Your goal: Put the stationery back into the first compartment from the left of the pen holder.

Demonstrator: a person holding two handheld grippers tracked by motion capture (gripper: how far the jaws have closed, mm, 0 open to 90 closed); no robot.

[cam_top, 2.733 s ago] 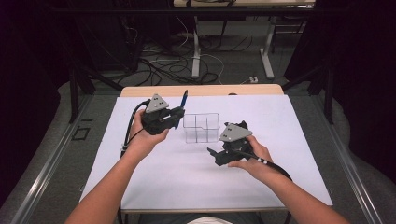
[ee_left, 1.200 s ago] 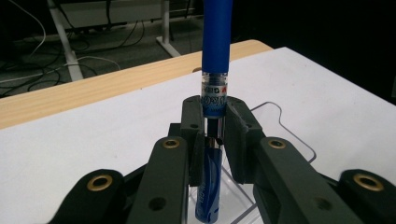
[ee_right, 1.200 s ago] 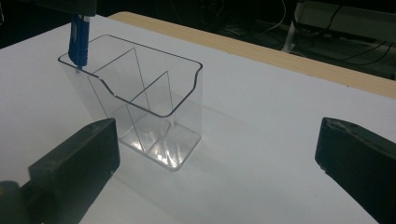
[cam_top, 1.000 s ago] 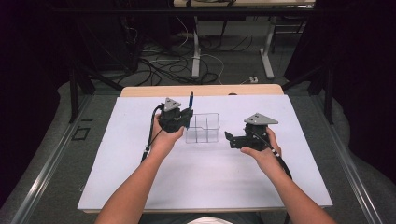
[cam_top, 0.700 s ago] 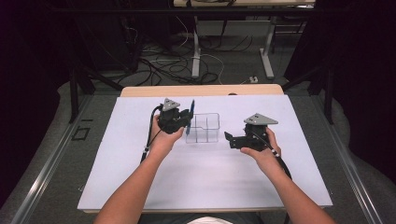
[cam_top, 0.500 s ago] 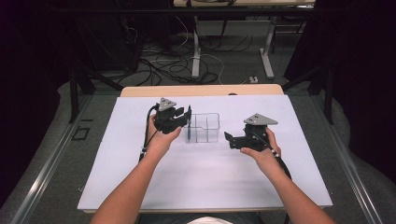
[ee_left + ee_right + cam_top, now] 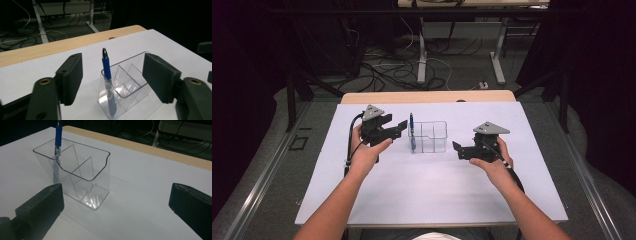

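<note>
Left fingers (image 7: 72, 77) off pen (image 7: 107, 67) now

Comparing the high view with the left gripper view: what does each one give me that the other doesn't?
High view alone: both hands, the left gripper beside the holder and the right gripper on its other side, all on the white table cover.

Left gripper view alone: its own jaws standing open, having just opened, clear of the pen, and the holder's slanted inner dividers.

Both: the blue pen standing upright in an end compartment of the clear plastic holder.
</note>
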